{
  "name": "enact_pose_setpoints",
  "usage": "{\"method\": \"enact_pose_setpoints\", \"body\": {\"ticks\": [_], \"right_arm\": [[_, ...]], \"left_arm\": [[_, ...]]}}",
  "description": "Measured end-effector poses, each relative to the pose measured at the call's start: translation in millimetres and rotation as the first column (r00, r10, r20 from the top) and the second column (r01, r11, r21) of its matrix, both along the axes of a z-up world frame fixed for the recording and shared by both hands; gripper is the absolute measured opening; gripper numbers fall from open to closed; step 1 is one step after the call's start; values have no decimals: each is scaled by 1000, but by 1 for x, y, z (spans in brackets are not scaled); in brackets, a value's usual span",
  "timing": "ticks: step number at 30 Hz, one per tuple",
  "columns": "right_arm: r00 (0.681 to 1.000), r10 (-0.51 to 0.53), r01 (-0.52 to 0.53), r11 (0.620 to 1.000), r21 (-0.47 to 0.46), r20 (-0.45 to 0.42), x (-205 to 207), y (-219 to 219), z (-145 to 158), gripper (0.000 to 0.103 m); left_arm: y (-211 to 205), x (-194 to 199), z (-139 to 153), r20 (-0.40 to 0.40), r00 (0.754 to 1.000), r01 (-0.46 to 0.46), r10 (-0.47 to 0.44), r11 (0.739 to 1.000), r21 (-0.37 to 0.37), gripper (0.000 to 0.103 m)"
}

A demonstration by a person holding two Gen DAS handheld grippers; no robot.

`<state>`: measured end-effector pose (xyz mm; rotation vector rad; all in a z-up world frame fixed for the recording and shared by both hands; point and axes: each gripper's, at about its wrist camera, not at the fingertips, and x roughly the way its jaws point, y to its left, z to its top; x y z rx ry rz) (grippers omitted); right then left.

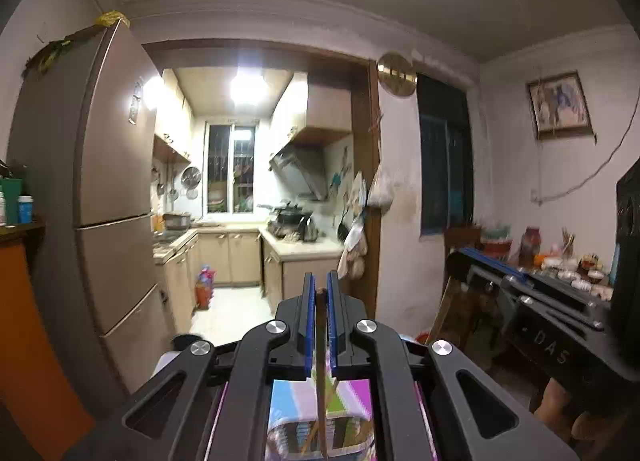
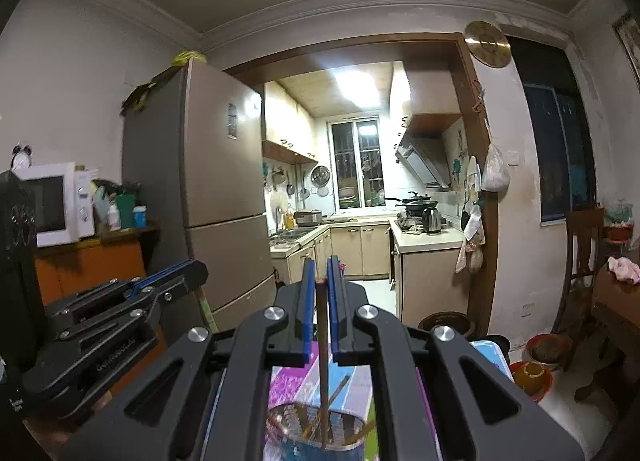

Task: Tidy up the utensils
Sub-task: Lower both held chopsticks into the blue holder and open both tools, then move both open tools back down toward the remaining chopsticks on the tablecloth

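Left tool (image 1: 321, 288) and right tool (image 2: 321, 272) each pinch one upright chopstick (image 1: 320, 345) (image 2: 322, 341) over holder (image 2: 316, 427); side by side.

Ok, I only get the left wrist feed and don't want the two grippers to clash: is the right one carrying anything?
Observer: Yes, the right gripper is shut on a chopstick, held upright.
Operator: Where is its lower end?
Observer: Down inside the holder, among other chopsticks.
Operator: Anything off to my left that I can't see?
Observer: A white microwave stands on the orange cabinet.
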<state>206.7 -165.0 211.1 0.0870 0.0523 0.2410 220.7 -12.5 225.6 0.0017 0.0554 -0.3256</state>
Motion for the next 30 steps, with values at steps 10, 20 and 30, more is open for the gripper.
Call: {"method": "enact_pose_setpoints", "body": {"ticks": [10, 20, 30], "right_arm": [[996, -24, 30, 997, 66, -90, 74, -10, -56, 5], [968, -4, 25, 997, 78, -250, 105, 4, -122, 6], [976, -90, 106, 992, 73, -196, 71, -27, -93, 17]], "left_arm": [[-5, 77, -60, -17, 999, -37, 37, 999, 10, 7], [4, 109, -129, -136, 989, -56, 60, 998, 37, 7], [18, 74, -107, -64, 993, -92, 95, 995, 43, 7]]}}
